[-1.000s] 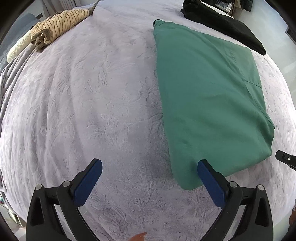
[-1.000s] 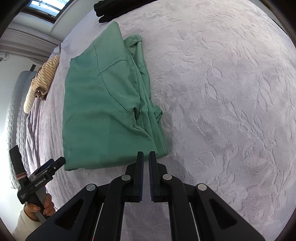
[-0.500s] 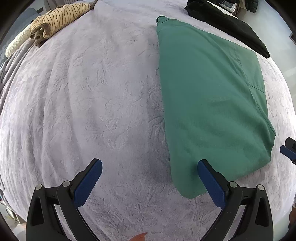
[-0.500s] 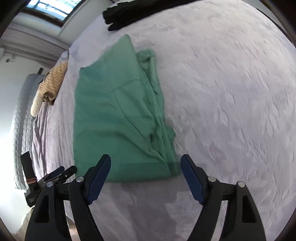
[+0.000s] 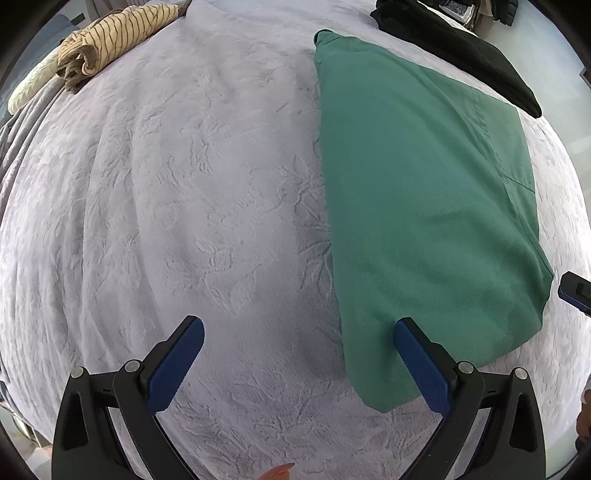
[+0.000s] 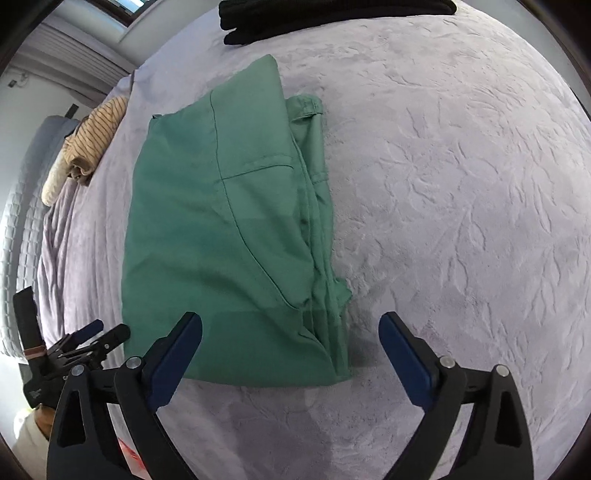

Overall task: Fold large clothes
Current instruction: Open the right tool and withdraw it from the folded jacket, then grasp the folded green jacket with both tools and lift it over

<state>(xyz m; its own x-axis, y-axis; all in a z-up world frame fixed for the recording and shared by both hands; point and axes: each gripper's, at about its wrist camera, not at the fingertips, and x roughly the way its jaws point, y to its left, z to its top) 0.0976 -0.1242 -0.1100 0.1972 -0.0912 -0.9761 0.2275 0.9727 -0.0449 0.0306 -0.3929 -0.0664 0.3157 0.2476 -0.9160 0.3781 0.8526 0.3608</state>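
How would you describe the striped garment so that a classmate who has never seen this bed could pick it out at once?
Start with the pale lilac bedspread. The striped garment lies bunched at its far left edge, well apart from the green folded garment and black clothes. It alone is tan with thin dark stripes.

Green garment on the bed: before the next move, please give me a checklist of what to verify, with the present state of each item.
1. Green garment lies folded flat on the bedspread: ok.
2. Right gripper free of cloth: ok; its jaws are opening, nothing pressed between them.
3. Left gripper open, holding nothing: ok.
4. Layered edges at the garment's side line up: not ok, they stick out unevenly.
5. Black clothing and striped garment lie apart from the green one: ok.
6. Whether another fold is needed: cannot tell.
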